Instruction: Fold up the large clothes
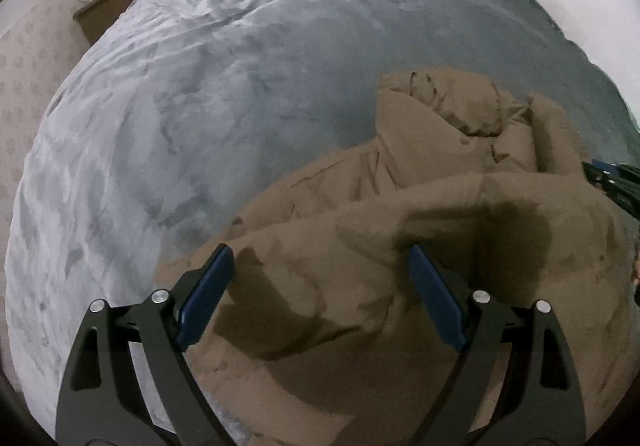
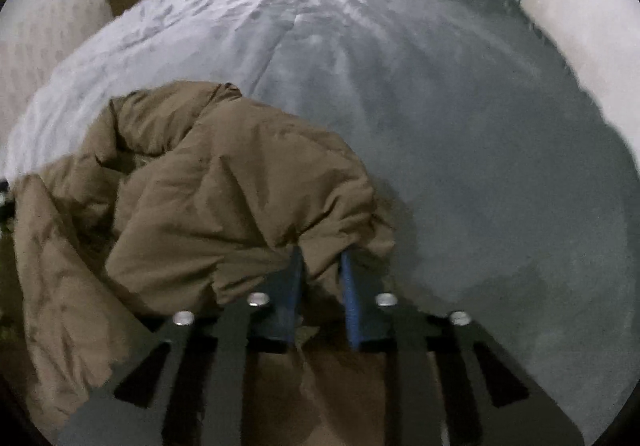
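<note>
Hovering wide open and holding nothing, the left gripper hangs over the brown jacket, while the right gripper pinches a fold of this jacket, crumpled on the grey blanket.

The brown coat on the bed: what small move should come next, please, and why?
Probably the left gripper should lower and close on the fabric below it. Its fingers are wide open above the brown coat, while the right gripper already pinches an edge of that coat, which lies crumpled on the grey blanket, so one side has no grip.
</note>
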